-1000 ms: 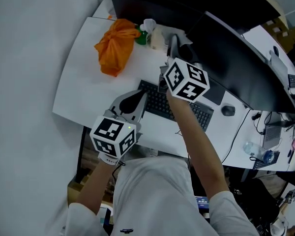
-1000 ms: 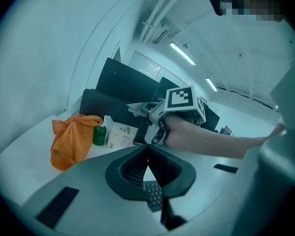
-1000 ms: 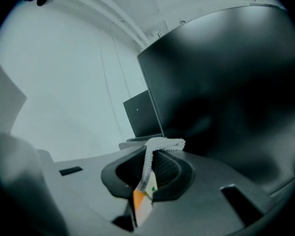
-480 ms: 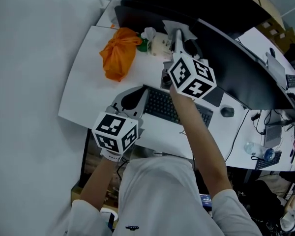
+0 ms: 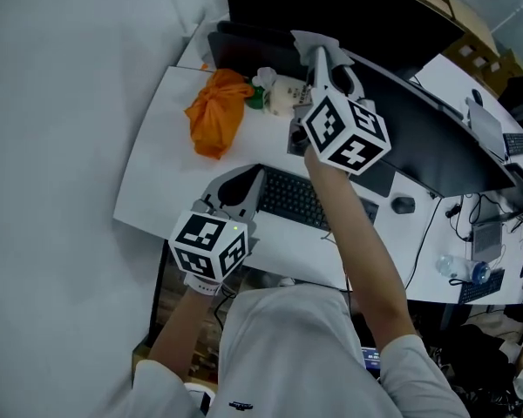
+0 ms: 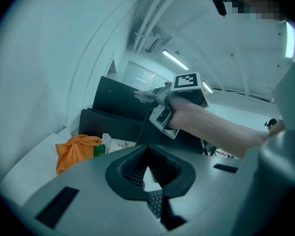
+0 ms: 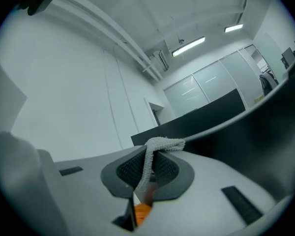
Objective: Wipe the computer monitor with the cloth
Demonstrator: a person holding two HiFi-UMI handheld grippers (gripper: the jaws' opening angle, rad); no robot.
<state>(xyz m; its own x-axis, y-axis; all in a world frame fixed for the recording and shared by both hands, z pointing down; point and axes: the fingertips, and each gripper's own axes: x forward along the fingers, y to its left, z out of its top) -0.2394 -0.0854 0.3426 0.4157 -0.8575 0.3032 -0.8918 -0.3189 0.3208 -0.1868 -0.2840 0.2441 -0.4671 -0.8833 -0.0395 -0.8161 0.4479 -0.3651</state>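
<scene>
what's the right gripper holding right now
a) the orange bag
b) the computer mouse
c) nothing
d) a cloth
d: in the right gripper view, the right gripper has its jaws closed on a strip of knitted cloth, with the dark monitor just beyond it.

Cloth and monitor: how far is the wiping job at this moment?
Done: the cloth is picked up, pinched between the fingers of the right gripper. In hand: that gripper is raised near the upper edge of the monitor. Left: the wiping itself; no wiped area can be told. The left gripper is shut and empty above the keyboard.
</scene>
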